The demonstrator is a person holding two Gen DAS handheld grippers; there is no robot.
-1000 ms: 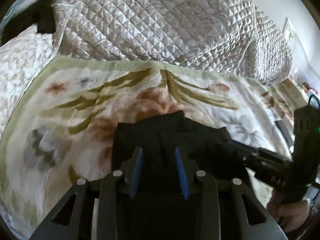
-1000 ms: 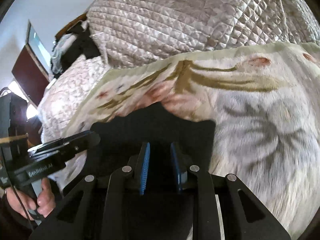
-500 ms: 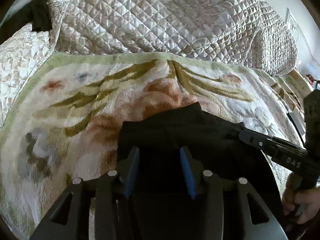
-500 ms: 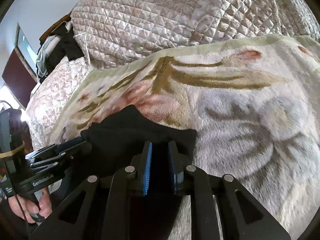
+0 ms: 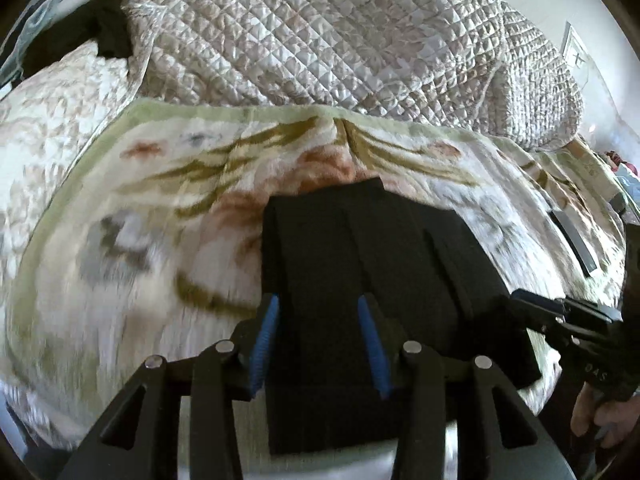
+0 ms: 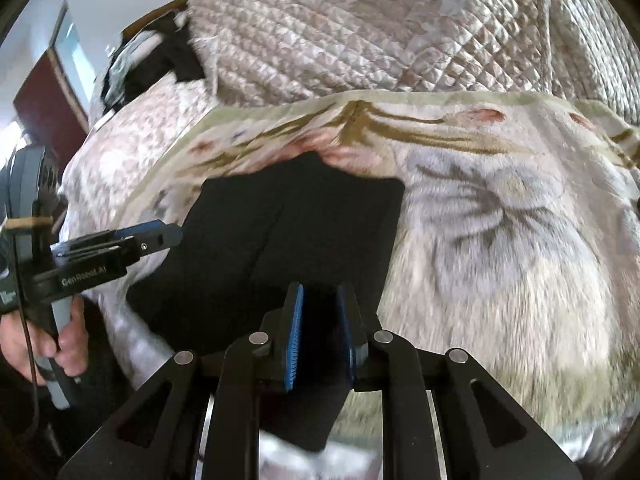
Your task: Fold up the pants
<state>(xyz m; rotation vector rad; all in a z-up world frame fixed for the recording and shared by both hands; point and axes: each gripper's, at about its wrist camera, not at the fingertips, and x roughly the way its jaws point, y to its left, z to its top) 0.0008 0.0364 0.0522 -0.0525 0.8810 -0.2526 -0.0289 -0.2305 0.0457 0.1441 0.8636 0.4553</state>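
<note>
The black pants [image 5: 372,264] lie folded in a flat rectangle on a floral fleece blanket [image 5: 168,184]; they also show in the right wrist view [image 6: 288,236]. My left gripper [image 5: 318,340] is open, its blue pads wide apart over the near edge of the pants. My right gripper [image 6: 320,332] has its pads close together on a near edge of the pants, with black cloth between them. Each gripper shows in the other's view: the right one [image 5: 560,320] at the pants' right side, the left one [image 6: 132,240] at their left side.
A quilted beige bedspread [image 5: 320,36] is heaped behind the blanket. Dark clothes [image 6: 152,60] lie at the far left. A dark flat object [image 5: 572,236] lies on the blanket at the right. The bed's near edge is just below the grippers.
Both grippers have drawn back toward the near edge of the bed. The pants now lie flatter and longer. The left gripper's pads stand wider apart.
</note>
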